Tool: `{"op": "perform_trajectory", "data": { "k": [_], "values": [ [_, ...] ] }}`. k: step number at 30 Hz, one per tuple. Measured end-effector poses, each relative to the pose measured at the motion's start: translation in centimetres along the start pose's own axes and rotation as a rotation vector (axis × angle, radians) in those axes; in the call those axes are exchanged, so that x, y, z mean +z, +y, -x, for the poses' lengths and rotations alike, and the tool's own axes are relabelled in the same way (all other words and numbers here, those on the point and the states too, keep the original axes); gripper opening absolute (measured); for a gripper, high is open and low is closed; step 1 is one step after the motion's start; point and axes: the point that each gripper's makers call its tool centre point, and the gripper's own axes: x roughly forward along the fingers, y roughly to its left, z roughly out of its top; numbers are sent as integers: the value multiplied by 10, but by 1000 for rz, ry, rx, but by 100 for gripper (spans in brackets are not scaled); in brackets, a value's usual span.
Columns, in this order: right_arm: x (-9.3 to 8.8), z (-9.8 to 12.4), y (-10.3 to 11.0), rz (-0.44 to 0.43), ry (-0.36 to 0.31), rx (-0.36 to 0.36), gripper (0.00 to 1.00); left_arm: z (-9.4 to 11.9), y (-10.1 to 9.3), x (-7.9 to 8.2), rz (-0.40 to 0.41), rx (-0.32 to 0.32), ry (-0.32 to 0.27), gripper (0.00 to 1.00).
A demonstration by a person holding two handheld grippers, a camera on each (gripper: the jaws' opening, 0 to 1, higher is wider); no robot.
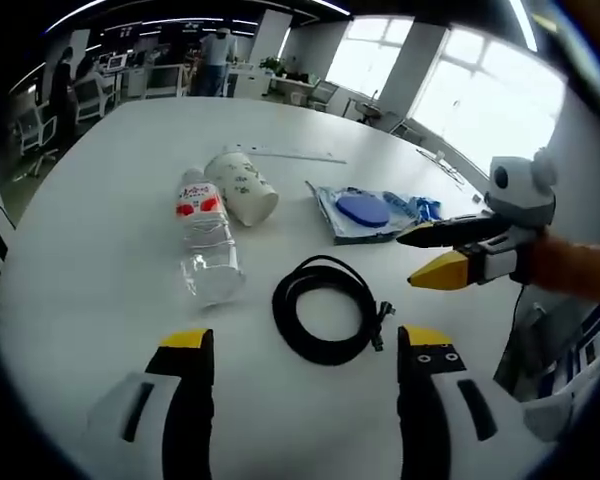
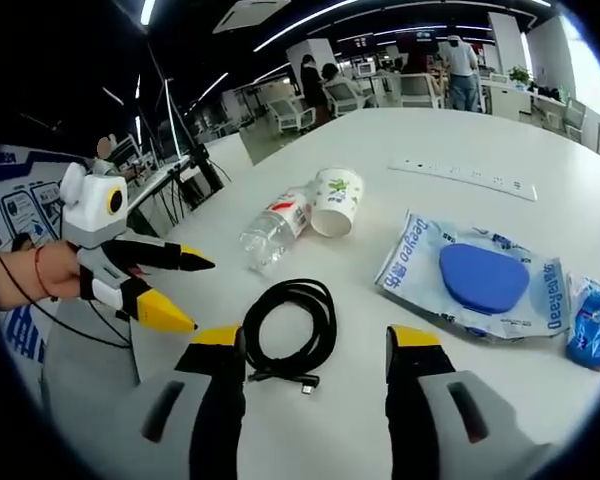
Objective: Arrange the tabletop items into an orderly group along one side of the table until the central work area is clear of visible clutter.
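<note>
While nothing yet lies gathered along an edge, judged barely begun, if at all: left hand-held gripper [image 1: 305, 352] spread wide and empty over the near part of the white desk [image 1: 100, 250], right hand-held gripper [image 2: 315, 350] likewise spread and pinching nothing. Coiled black cable [image 1: 327, 308] lying flat just ahead of both sets of jaws, in the middle of the work area. Clear plastic bottle [image 1: 206, 240] on its side, red-and-white label showing, touching or nearly touching a tipped paper cup [image 1: 242, 186] with green print. Plastic packet [image 2: 475, 275] with a blue oval piece inside farther off, a small blue wrapped item [image 2: 592, 325] just beside it. Long white strip [image 2: 460, 175], perhaps a ruler or a power strip, cannot tell which, well apart at the far side. All of these left to move, by this reading. Smooth, glossy, rounded desk; open office behind, with chairs, other desks, people standing, ceiling light strips and bright windows.
</note>
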Motion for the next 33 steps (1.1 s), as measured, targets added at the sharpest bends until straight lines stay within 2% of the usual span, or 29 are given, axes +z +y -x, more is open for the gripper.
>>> {"op": "perform_trajectory", "data": {
  "k": [13,33],
  "values": [
    [-5,-23,-2,-1,28,13,48,-21,0,2,-9,6,12,64],
    [-17,-43,-4,10,71,12,36,-41,3,-5,-53,24,57,47]
  ]
}}
